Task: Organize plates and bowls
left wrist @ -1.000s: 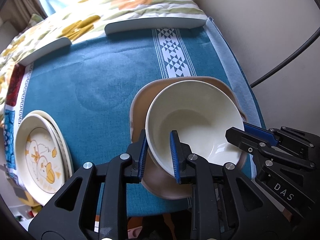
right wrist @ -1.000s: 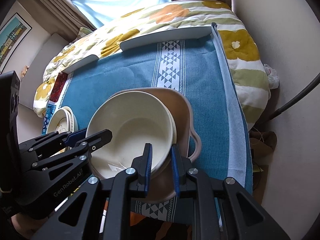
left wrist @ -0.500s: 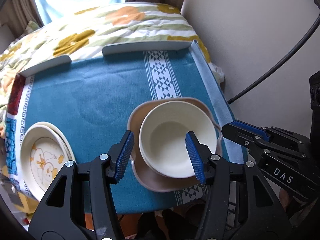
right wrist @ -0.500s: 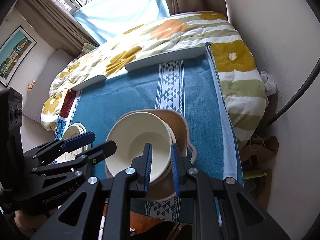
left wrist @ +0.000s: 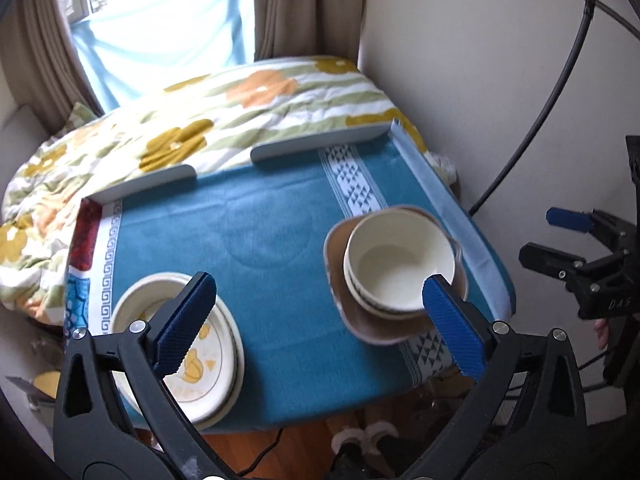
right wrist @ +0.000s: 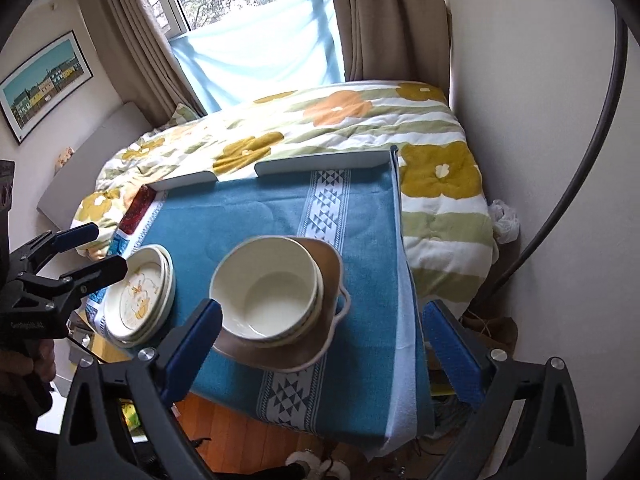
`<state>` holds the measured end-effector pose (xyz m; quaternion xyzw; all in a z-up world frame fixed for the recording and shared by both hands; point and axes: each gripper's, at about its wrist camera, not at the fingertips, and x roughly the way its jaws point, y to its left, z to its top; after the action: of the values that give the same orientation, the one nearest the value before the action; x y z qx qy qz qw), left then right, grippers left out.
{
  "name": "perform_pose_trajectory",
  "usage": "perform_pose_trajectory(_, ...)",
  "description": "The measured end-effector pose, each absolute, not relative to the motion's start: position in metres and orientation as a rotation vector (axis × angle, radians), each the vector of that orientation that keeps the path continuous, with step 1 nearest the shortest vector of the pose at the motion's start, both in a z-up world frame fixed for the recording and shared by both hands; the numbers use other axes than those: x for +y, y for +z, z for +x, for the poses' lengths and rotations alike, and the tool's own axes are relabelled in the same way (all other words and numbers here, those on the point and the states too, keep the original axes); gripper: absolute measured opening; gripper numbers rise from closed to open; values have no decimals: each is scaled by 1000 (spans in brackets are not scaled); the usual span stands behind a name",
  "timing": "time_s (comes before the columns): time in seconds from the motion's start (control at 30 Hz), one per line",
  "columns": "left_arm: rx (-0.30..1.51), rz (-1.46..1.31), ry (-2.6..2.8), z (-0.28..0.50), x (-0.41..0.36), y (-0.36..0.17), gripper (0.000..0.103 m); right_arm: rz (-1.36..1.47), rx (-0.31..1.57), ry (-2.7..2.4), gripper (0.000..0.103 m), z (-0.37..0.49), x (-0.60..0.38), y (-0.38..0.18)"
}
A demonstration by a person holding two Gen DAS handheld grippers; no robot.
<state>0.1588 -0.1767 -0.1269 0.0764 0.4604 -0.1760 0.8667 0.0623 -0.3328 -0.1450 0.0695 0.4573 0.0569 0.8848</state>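
Stacked cream ceramic bowls (left wrist: 400, 264) nested in brown dish (left wrist: 360, 320) on teal-clothed desk (left wrist: 260, 240) (rigid, slick, breakable; best gripped at rim). Left gripper (left wrist: 320, 324), right gripper (right wrist: 324, 348): fingers just spread, empty.

The cream bowl (left wrist: 400, 264) sat upright, nested in another cream bowl (right wrist: 298, 330) whose rim showed just beneath it, both resting on the brown dish (right wrist: 320, 264) with a small handle, near the right edge of the table (left wrist: 272, 240). Well apart at the left lay the stacked cream plates (left wrist: 216, 360), the top one printed with a yellow duck.
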Motion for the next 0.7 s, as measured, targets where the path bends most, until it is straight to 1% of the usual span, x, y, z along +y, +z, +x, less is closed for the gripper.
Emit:
perform_pose_trajectory(0.1, 1047, 196, -380, 162, -177, -152, 103, 71, 1078, 125, 100, 69, -332, -157)
perform_pose_trajectory(0.27, 1180, 238, -430, 175, -186, -191, 102, -1, 1214, 117, 100, 81, -332, -182)
perform_pose_trajectory(0.4, 1254, 270, -465, 186, -196, -216, 102, 9, 1284, 134, 100, 96, -336, -205)
perform_pose_trajectory(0.5, 1286, 288, -484, 194, -201, -228, 98, 3, 1316, 163, 100, 105, -335, -217)
perform_pose_trajectory(0.53, 1299, 290, -489, 197, -203, -232, 95, -14, 1329, 168, 100, 108, -333, -221)
perform_pose_trajectory(0.57, 1316, 290, -494, 200, -204, -236, 89, -28, 1343, 172, 98, 111, -331, -225)
perform_pose_trajectory(0.6, 1334, 288, -499, 203, -205, -240, 86, -38, 1357, 177, 96, 114, -329, -229)
perform_pose_trajectory(0.67, 1369, 279, -511, 209, -206, -247, 77, -41, 1388, 204, 83, 120, -326, -237)
perform_pose_trajectory(0.7, 1384, 279, -517, 213, -207, -250, 75, -45, 1404, 219, 79, 123, -324, -240)
